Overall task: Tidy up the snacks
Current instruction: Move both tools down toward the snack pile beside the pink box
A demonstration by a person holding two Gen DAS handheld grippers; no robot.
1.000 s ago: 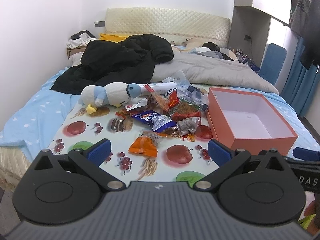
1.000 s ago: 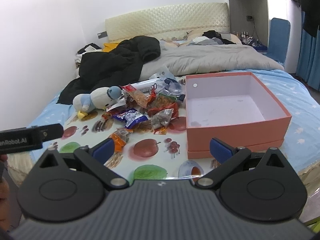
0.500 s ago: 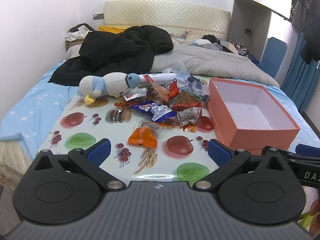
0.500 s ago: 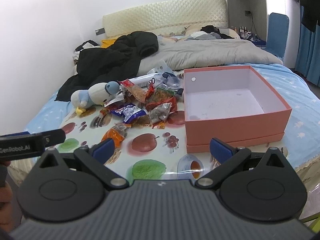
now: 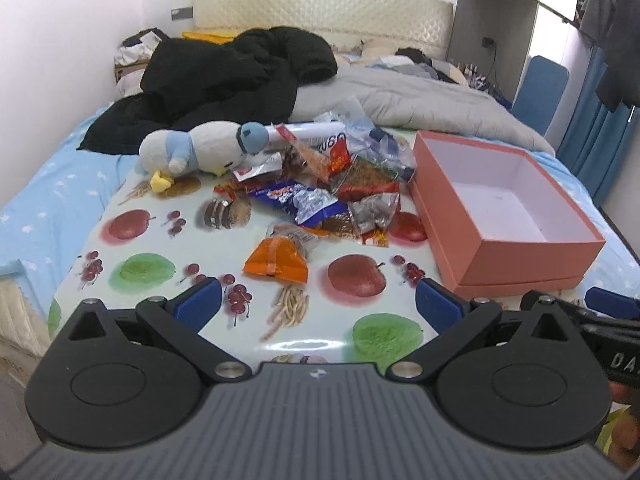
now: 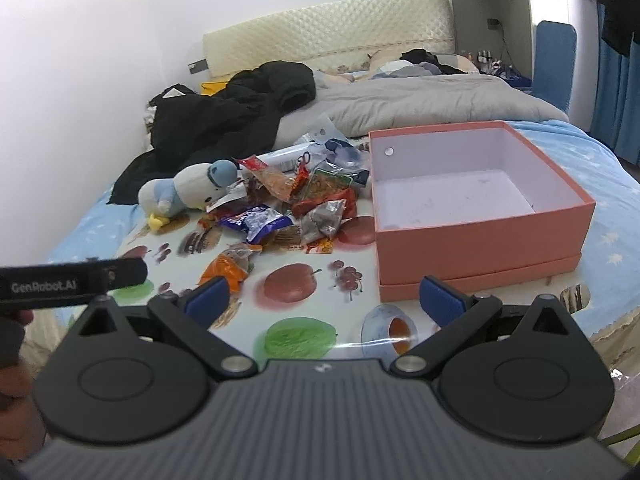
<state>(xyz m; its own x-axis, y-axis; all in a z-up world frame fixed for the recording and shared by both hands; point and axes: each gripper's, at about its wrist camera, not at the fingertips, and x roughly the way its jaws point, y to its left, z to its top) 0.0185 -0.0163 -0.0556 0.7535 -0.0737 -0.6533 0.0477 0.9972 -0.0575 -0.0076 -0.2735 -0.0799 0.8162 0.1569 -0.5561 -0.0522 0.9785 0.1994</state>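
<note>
A pile of snack packets [image 5: 340, 184] lies on a fruit-print mat [image 5: 224, 248] on the bed; it also shows in the right wrist view [image 6: 296, 204]. An orange packet [image 5: 278, 260] lies nearest, apart from the pile. An open empty pink box [image 5: 504, 200] stands to the right of the pile, also in the right wrist view [image 6: 472, 196]. My left gripper [image 5: 318, 306] is open and empty above the mat's near edge. My right gripper [image 6: 324, 296] is open and empty in front of the box.
A blue-and-white plush toy [image 5: 200, 148] lies left of the pile. A black jacket [image 5: 224, 76] and a grey quilt [image 5: 420, 96] lie behind. A blue chair [image 5: 540, 88] and blue curtains stand at the right. The left gripper's body [image 6: 68, 280] shows at the right wrist view's left edge.
Both grippers have moved forward and lowered toward the mat, so the snacks and the box look larger. Both stay open and empty.
</note>
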